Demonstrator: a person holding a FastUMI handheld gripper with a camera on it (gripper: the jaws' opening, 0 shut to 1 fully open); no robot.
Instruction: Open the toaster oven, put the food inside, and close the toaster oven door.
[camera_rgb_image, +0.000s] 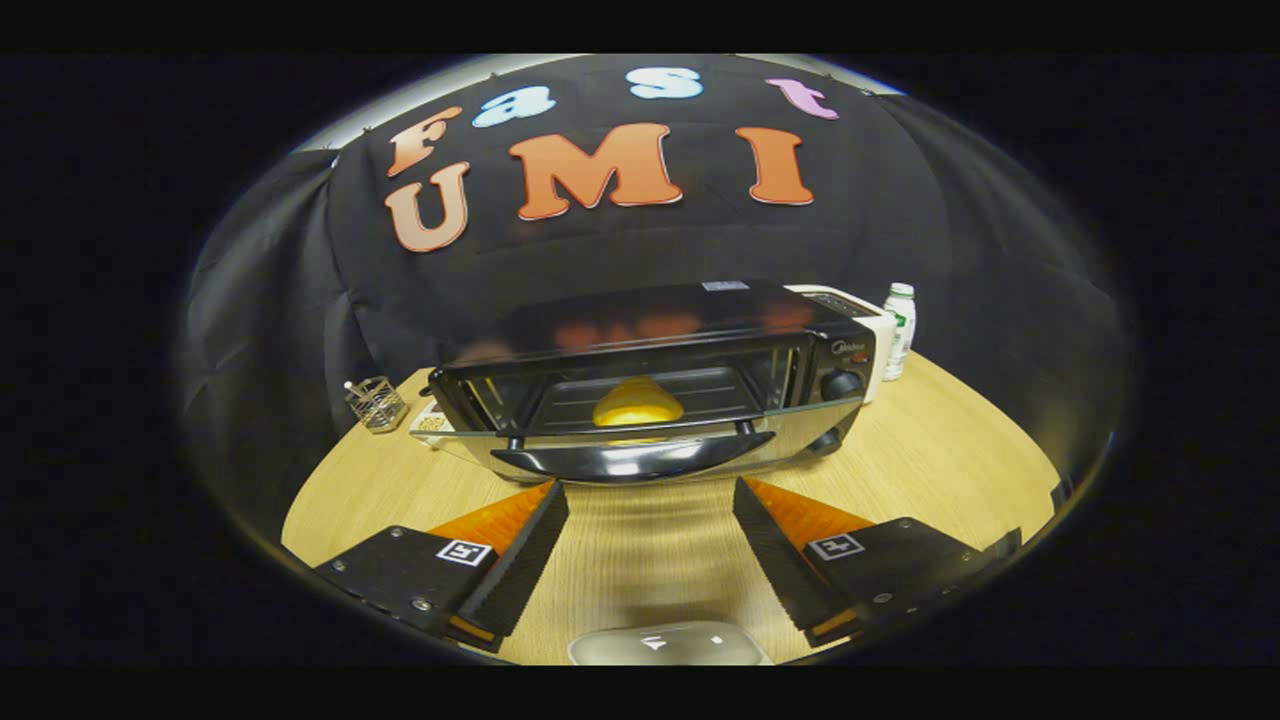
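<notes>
A black toaster oven (660, 330) stands on the wooden table (960, 450), just ahead of my fingers. Its glass door (620, 450) hangs open, folded down flat toward me, with the dark handle (630, 460) at its front edge. A yellow bun-like piece of food (637, 403) sits inside on the oven rack. My gripper (650, 500) is open, its two fingers spread wide with nothing between them, tips just short of the door handle.
A small wire basket (376, 402) stands on the table left of the oven. A white bottle (899, 330) and a white appliance (850, 305) are at the oven's right rear. A pale plate rim (670, 645) lies below, between my fingers.
</notes>
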